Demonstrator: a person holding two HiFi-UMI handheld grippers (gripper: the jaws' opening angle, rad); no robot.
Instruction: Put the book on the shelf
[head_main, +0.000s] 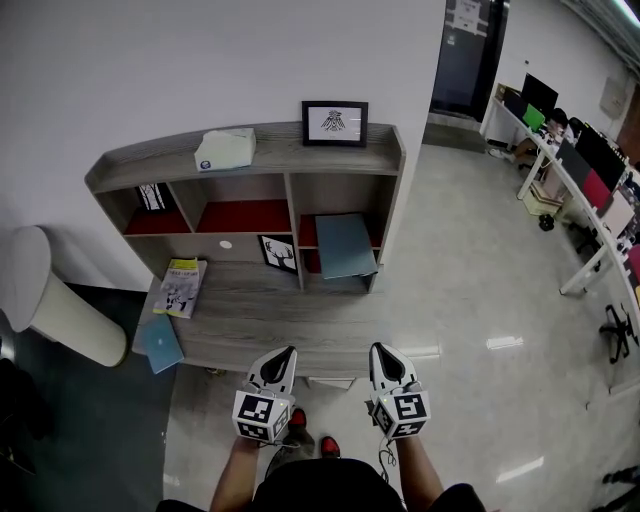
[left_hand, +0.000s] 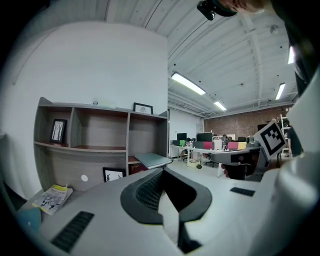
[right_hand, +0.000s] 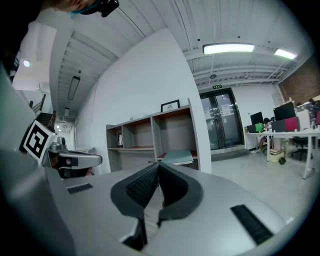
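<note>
A grey wooden shelf unit (head_main: 250, 160) stands against the white wall, with a low ledge in front. A grey-blue book (head_main: 343, 245) lies in the lower right compartment and sticks out over its edge. On the ledge at the left lie a yellow-and-white book (head_main: 181, 287) and a teal book (head_main: 160, 343). My left gripper (head_main: 288, 350) and right gripper (head_main: 380, 348) hover side by side before the ledge's front edge, both shut and empty. In the left gripper view the shut left gripper (left_hand: 161, 171) points at the shelf; in the right gripper view the right gripper (right_hand: 158, 164) does too.
On the shelf top sit a white box (head_main: 226, 149) and a framed picture (head_main: 335, 122); a smaller frame (head_main: 278, 253) leans on the ledge. A white cylindrical stand (head_main: 50, 300) is at the left. Office desks with monitors (head_main: 580, 170) line the right side.
</note>
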